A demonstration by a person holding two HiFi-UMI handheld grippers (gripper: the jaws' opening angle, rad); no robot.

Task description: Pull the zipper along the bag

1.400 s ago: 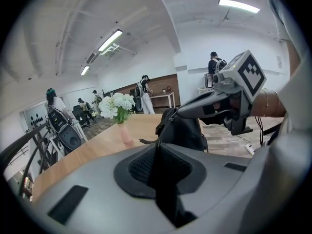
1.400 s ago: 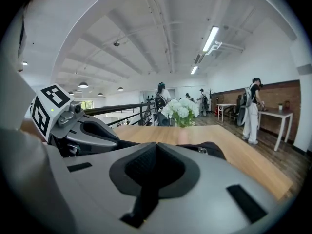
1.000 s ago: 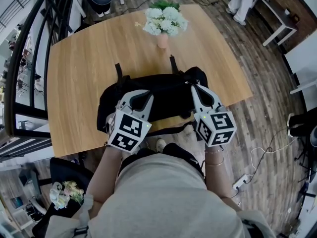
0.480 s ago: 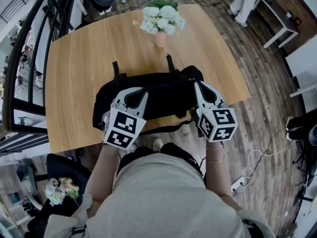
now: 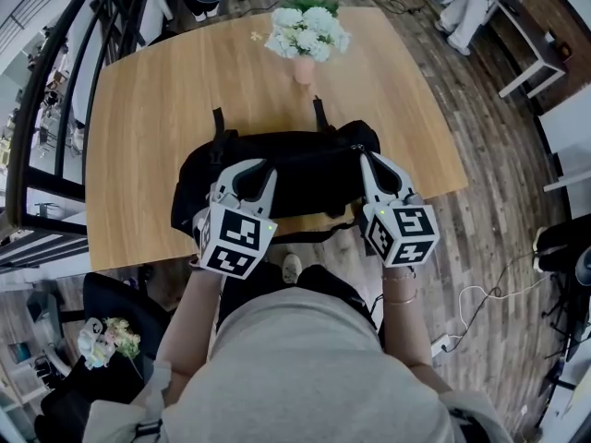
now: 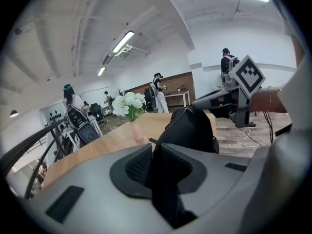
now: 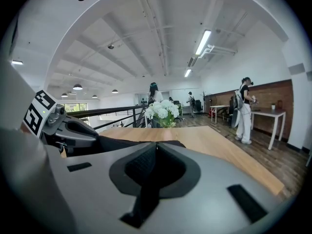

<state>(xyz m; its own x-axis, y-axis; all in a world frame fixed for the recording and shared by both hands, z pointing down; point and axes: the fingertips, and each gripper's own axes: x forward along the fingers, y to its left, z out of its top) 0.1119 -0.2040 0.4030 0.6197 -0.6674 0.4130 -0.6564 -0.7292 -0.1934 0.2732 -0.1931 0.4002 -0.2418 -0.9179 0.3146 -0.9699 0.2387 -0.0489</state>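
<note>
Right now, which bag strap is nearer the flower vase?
The strap on the person's right: its end lies just short of the pink vase. The left strap lies off to the side on the table.

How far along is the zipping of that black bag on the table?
Done: the left gripper is clamped on fabric of the black bag, bracing it. In hand: the right gripper sits closed at the bag's right end; whether it pinches the zipper pull is unclear. Left: the pull along the bag.
</note>
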